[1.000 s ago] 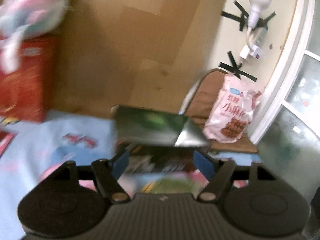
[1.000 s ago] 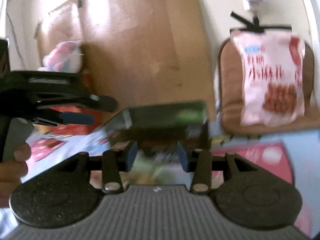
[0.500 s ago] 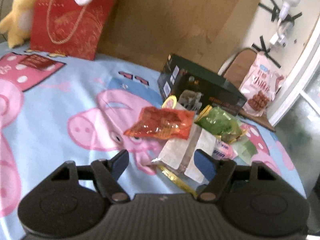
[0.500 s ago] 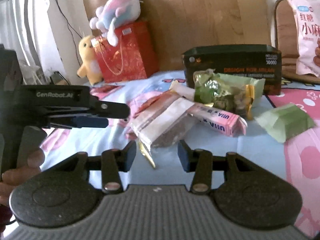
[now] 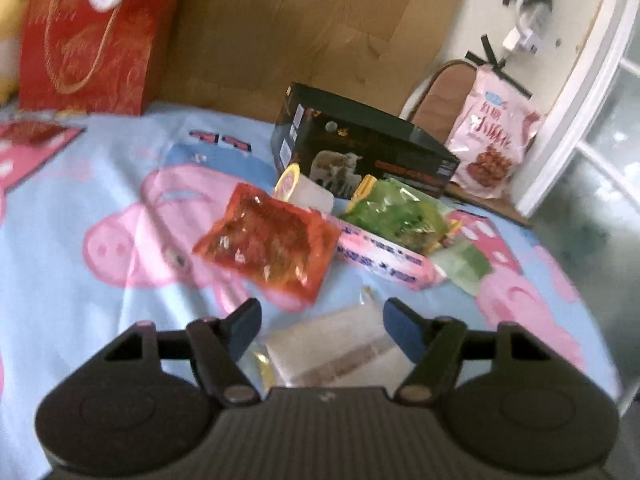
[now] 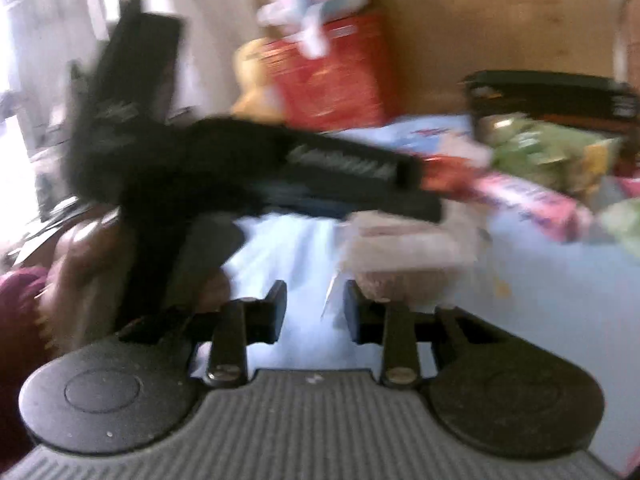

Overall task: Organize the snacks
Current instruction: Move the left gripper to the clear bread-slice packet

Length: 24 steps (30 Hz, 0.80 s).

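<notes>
Left wrist view, catalogue of the bench under its light-blue cloth printed with pink cartoon pigs (image 5: 120, 184): left tongs (image 5: 320, 316), spread and closing, straddle the near end of a clear plastic pouch holding a pale, brown-layered cake slice (image 5: 336, 344); the pads do not yet press it. Beyond it lie an orange-red translucent foil snack packet (image 5: 268, 244), a long pink wrapped bar (image 5: 380, 256) just beside it, a crinkled green foil packet (image 5: 396, 216), a small pale-green wrapped piece (image 5: 464, 264) and a frosted tub with a yellow-rimmed lid (image 5: 304, 192), all clustered before a black printed cardboard box (image 5: 360, 152). Behind stand a red gift bag with gold cord handles (image 5: 92, 40) and a pink snack bag (image 5: 492, 140) propped on a brown chair. Right wrist view, blurred: right tongs (image 6: 316, 312), narrow and closing, with nothing pressed between the pads; a thin edge of the pouch's seal lies in the gap. The pouch (image 6: 404, 248) sits just ahead and to their right, under the left tongs (image 6: 400, 200), which reach across from a hand (image 6: 84, 264). Handling note, as judgement: the pouch is soft and slippery, so the left tongs should close on its body squarely and gently, not on the sealed edge alone, lest the cake crush or slide out; the right tongs are best kept clear of the grip.
</notes>
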Motion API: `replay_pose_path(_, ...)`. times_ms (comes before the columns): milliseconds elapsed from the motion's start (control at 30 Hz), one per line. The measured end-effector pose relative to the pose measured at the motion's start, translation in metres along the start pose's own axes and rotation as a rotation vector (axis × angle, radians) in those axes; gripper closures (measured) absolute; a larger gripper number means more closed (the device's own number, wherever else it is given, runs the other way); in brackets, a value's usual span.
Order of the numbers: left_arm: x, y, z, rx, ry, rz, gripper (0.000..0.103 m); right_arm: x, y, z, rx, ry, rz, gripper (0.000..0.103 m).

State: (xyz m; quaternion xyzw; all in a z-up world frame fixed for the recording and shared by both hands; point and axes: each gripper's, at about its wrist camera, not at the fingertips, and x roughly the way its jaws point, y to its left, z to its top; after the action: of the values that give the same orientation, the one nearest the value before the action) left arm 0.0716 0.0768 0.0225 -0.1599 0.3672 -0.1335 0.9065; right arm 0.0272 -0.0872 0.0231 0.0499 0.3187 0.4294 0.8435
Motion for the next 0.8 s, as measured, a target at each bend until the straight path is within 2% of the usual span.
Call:
replay_pose_path(67,-0.012,0.01,-0.003,-0.036,-0.003,0.002,0.033,-0.012,0.006,-0.004,-0.046,-0.011,0.029,0.068)
replay_pose_path(133,-0.027,0.021,-0.005,-0.07,-0.014,0.009,0.033,-0.028,0.002,-0.005,-0.06,-0.048,0.015,0.068)
replay_pose_path(167,-0.033,0.025,-0.007,-0.084,-0.014,0.006,0.033,-0.042,-0.01,-0.004,-0.022,-0.083,-0.017,0.068)
replay_pose_path(200,-0.037,0.028,-0.008,-0.097,-0.006,0.001,0.032,-0.042,-0.01,-0.004,-0.022,-0.083,-0.017,0.066)
replay_pose_path(233,-0.038,0.03,-0.009,-0.102,0.006,-0.004,0.032,-0.047,-0.017,-0.003,-0.007,-0.102,-0.049,0.063)
replay_pose_path(300,-0.039,0.028,-0.014,-0.104,0.041,-0.018,0.03,-0.049,-0.027,-0.003,-0.009,-0.115,-0.128,0.052)
replay_pose_path(367,-0.037,0.023,-0.018,-0.095,0.072,-0.031,0.029,-0.043,-0.037,-0.002,-0.013,-0.087,-0.174,0.049)
replay_pose_path(533,-0.031,0.011,-0.024,-0.068,0.103,-0.031,0.028,-0.017,-0.035,-0.004,-0.087,0.002,-0.172,0.045)
replay_pose_path(600,-0.026,0.011,-0.027,-0.075,0.104,-0.025,0.032,-0.011,-0.034,-0.009,-0.103,0.02,-0.175,0.044)
replay_pose_path(633,-0.024,0.008,-0.028,-0.069,0.106,-0.028,0.034,-0.006,-0.028,-0.008,-0.13,0.024,-0.179,0.045)
replay_pose_path(700,-0.021,-0.004,-0.029,-0.027,0.112,-0.004,0.038,-0.011,-0.022,-0.012,-0.136,0.025,-0.169,0.063)
replay_pose_path(800,-0.018,-0.021,-0.033,0.029,0.132,-0.031,0.041,-0.018,-0.015,-0.016,-0.152,0.018,-0.184,0.066)
